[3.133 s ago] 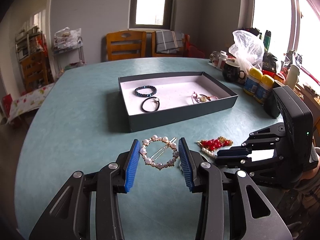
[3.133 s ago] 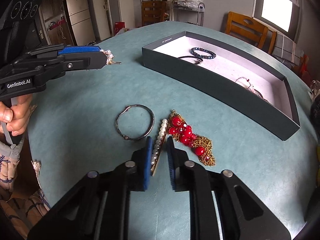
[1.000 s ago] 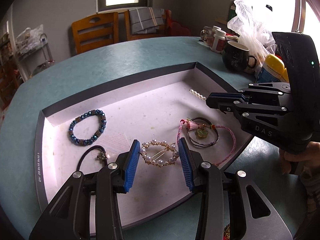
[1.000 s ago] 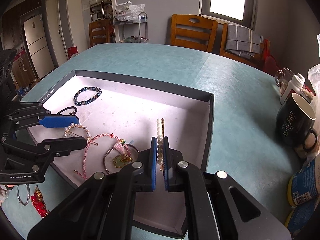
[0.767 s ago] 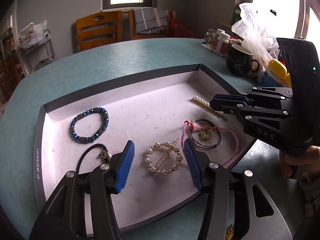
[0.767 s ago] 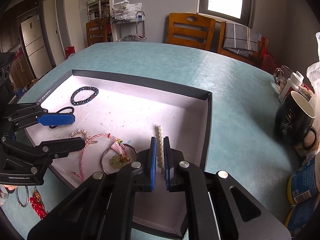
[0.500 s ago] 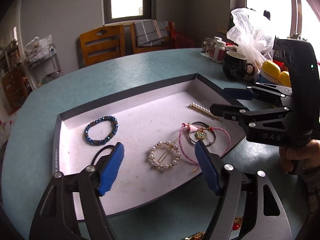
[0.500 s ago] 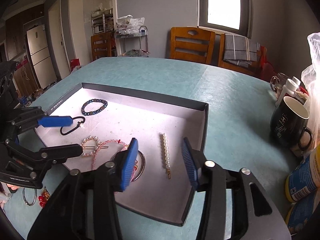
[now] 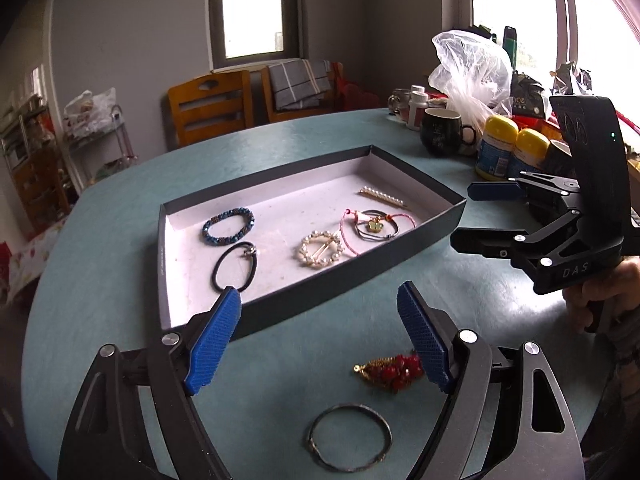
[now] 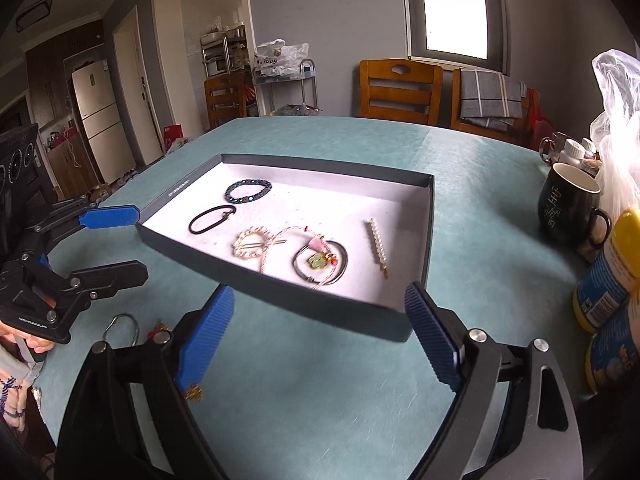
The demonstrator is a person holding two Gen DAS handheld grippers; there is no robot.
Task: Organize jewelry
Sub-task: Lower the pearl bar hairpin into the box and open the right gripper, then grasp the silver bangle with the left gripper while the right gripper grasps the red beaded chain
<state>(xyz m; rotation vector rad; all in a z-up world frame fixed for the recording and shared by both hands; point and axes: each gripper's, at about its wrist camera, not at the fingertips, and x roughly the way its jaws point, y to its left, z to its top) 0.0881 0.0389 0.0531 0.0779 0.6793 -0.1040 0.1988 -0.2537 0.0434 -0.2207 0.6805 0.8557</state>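
Both tools have drawn back from the tray [image 9: 420,236] since the earlier frames. Your left tool [image 9: 320,340] is spread wide and holds nothing; your right tool [image 10: 320,340] is likewise wide open and empty. Inside the tray lie the pearl ring clip [image 9: 321,248], pearl bar clip [image 9: 382,197], blue bead bracelet [image 9: 229,225], black hair tie [image 9: 234,267] and pink cord bracelet [image 9: 374,227]. On the counter [image 9: 100,280] near the tray's front wall rest the red bead ornament [image 9: 390,370] and metal ring [image 9: 349,442].
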